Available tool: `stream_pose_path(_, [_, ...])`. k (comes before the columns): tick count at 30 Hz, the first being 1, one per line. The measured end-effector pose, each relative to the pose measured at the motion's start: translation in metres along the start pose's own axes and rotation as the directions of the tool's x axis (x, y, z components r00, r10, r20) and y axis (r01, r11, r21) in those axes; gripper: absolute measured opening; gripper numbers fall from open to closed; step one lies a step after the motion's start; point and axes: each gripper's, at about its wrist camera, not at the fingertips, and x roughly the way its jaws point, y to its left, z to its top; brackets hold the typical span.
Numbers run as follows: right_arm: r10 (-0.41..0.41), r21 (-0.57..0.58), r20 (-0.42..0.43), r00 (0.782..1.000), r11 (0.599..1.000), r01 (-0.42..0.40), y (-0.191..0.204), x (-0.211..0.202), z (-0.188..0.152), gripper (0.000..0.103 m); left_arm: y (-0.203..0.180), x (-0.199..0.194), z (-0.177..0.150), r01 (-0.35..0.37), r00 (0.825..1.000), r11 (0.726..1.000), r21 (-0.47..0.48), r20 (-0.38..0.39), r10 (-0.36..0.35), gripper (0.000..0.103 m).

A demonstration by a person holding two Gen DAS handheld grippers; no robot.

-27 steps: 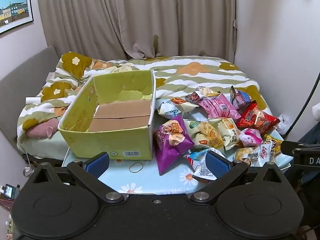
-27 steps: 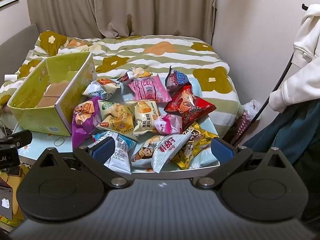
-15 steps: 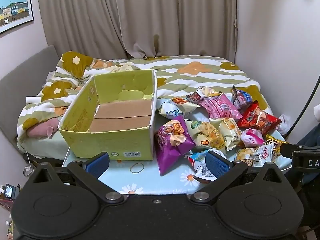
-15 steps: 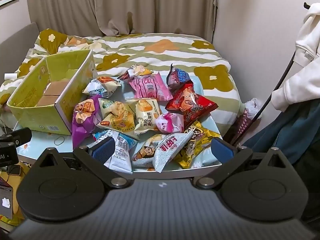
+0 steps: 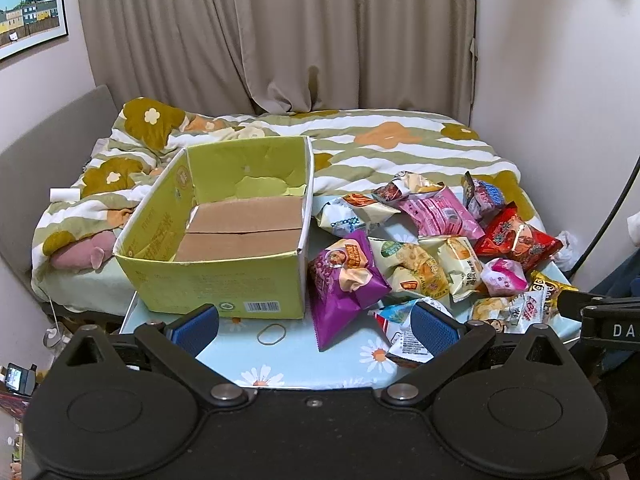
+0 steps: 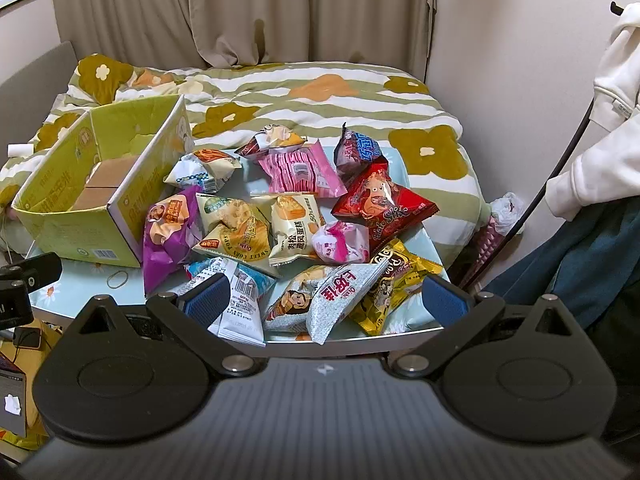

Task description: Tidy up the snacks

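Note:
An empty yellow-green cardboard box point(image 5: 224, 280) stands open on the left of a small table; it also shows in the right wrist view point(image 6: 72, 232). Several snack bags lie piled to its right: a purple bag point(image 5: 344, 280), a red bag point(image 5: 516, 240), a pink bag point(image 5: 436, 212), a grey bag point(image 6: 340, 296) and a yellow bag point(image 6: 396, 288). My left gripper point(image 5: 314, 330) is open and empty, hovering over the table's near edge in front of the box. My right gripper point(image 6: 326, 300) is open and empty, hovering just before the nearest bags.
The table point(image 5: 352, 364) has a light blue daisy cloth, with a rubber band point(image 5: 272, 334) on it. A bed with a flowered quilt point(image 5: 400, 148) lies behind. Curtains and walls close the room. A person in white point(image 6: 608, 140) stands at the right.
Both grippers have crept slightly forward and the views shifted a little. The jaws stay open. No bag has moved.

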Motion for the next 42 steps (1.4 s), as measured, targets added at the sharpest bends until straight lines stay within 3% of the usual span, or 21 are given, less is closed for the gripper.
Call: stream_pose_path(42, [-0.003, -0.005, -0.009, 1.0, 1.0, 0.003, -0.0006, -0.0003, -0.0007, 0.103, -0.0028, 0.0005, 0.0012, 0.019, 1.0, 1.0, -0.003, -0.015, -0.019, 0.103])
